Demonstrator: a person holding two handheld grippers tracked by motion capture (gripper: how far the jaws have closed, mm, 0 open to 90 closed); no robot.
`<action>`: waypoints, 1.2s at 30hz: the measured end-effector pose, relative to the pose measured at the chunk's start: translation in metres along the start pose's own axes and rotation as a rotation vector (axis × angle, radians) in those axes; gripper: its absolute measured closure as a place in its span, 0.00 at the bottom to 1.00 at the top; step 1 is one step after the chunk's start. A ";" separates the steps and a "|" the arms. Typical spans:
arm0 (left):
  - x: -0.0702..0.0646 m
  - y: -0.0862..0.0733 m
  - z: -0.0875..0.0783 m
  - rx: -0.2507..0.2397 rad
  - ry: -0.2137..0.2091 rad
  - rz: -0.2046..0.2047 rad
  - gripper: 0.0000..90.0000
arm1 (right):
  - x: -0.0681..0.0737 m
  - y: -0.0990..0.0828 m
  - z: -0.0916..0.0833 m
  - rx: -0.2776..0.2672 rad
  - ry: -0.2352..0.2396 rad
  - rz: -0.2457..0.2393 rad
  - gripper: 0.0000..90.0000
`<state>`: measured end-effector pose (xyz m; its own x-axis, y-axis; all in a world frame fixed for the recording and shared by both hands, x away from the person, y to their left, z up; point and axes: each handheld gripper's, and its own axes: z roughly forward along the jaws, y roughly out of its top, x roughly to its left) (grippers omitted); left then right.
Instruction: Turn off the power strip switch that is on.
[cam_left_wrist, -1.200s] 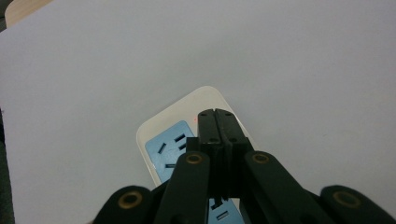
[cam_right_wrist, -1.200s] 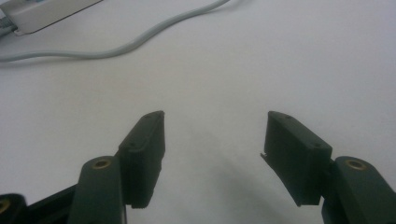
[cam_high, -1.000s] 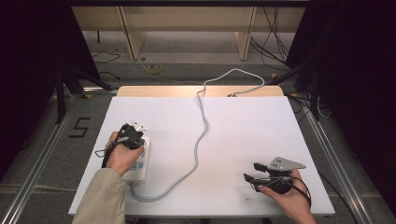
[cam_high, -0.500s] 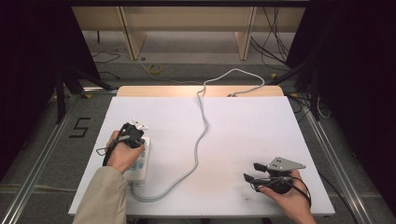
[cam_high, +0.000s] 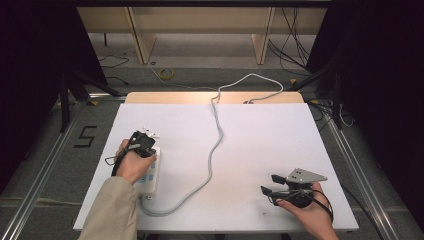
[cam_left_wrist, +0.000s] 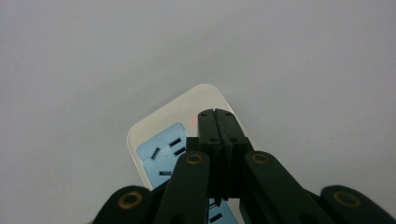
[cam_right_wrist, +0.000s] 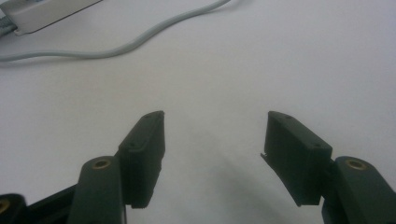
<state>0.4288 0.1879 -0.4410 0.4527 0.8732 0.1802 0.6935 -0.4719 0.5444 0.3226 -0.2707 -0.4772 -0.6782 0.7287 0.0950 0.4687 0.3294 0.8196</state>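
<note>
The white tabletop (cam_high: 260, 145) is a flat matte rectangular sheet with a strip of pale wood showing along its far edge. Two forearms come in over its near edge: the left one, in a beige sleeve (cam_high: 112, 212), reaches forward near the left edge, its hand wrapped round the left gripper (cam_high: 142, 141) and tilting it down onto the power strip (cam_high: 149, 177); the right hand (cam_high: 307, 212) lies close to the near right corner with its bare wrist low over the surface, holding the right gripper (cam_high: 270, 184) about level and aimed toward the left edge. There is one power strip, a long white plastic block with rounded corners and a pale blue socket face (cam_left_wrist: 161, 154), lying lengthwise just inside the left edge toward the near corner. One smooth grey cable (cam_high: 216, 140) leaves its near end, curls round and runs in soft bends up the middle of the tabletop and over the far edge. Both grippers are black, with brass-coloured pivot pins; the right one carries a grey three-cornered plate (cam_high: 305, 176). The left gripper's jaws are pressed together with nothing between them, their tips resting over the strip's far end beside a small red light (cam_left_wrist: 192, 122). The right gripper's jaws are spread wide above bare tabletop.
</note>
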 end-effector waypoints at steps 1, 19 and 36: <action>0.000 0.000 0.000 0.000 -0.001 -0.003 1.00 | 0.000 0.000 0.000 0.000 0.001 -0.001 0.44; -0.001 0.005 0.004 0.020 -0.005 -0.019 1.00 | 0.000 0.000 0.000 0.001 0.000 -0.002 0.44; 0.001 0.008 0.008 0.047 -0.007 -0.027 1.00 | 0.000 0.000 0.000 0.001 0.001 -0.002 0.44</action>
<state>0.4389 0.1841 -0.4431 0.4371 0.8850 0.1605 0.7307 -0.4535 0.5102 0.3224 -0.2701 -0.4771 -0.6795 0.7277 0.0936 0.4680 0.3316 0.8191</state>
